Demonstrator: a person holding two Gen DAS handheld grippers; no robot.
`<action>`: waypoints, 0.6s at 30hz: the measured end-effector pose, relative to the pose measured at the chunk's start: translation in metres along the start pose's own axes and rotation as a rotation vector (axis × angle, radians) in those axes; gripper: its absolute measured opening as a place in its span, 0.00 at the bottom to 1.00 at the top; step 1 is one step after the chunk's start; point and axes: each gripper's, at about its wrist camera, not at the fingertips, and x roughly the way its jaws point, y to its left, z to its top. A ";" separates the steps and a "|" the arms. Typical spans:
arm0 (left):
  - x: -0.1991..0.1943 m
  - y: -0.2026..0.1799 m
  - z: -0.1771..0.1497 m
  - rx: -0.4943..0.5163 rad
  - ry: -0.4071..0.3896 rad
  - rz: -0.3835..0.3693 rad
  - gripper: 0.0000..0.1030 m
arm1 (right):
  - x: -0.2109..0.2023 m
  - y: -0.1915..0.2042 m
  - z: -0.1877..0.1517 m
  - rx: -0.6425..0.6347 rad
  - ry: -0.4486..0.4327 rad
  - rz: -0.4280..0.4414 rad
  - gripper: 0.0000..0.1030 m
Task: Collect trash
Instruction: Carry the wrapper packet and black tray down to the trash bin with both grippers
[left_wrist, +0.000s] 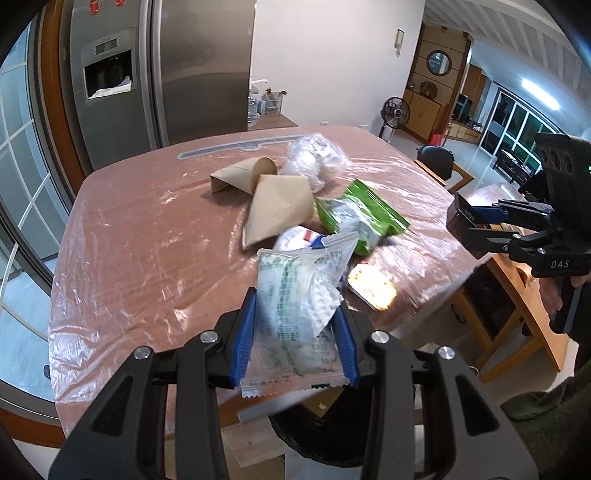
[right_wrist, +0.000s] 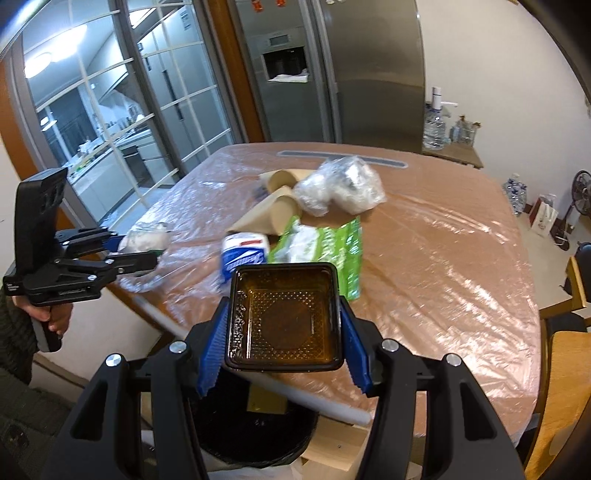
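The left tool (left_wrist: 295, 332) is clenched on a crumpled clear plastic wrapper (left_wrist: 295, 295) printed with green text, its blue pads (left_wrist: 243, 332) pressing the wrapper's two sides, and the wrapper hangs above the near edge of the counter (left_wrist: 129, 240). The right tool (right_wrist: 284, 328) is clamped on a small square amber-brown plastic tray (right_wrist: 284, 314) — one pad on each side wall, the hollow facing the camera. Both tools are held over the near edge, and below them stands a bin lined with a black bag (right_wrist: 258, 435). On the counter, which is covered in clear plastic film, the rest of the trash lies in a loose heap: two brown paper cones (left_wrist: 277, 210), a ball of clear plastic wrap (left_wrist: 314, 158), a green snack bag (left_wrist: 358, 218) and a white-and-blue packet (right_wrist: 243, 254). A steel fridge (left_wrist: 162, 74) stands behind the counter.
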 end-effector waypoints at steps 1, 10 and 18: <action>-0.001 -0.003 -0.003 0.004 0.005 -0.005 0.39 | 0.000 0.003 -0.002 -0.003 0.005 0.011 0.53; -0.011 -0.020 -0.023 0.018 0.029 -0.052 0.39 | -0.003 0.020 -0.022 -0.012 0.046 0.089 0.53; -0.013 -0.035 -0.039 0.033 0.063 -0.088 0.39 | 0.000 0.029 -0.042 -0.013 0.092 0.121 0.53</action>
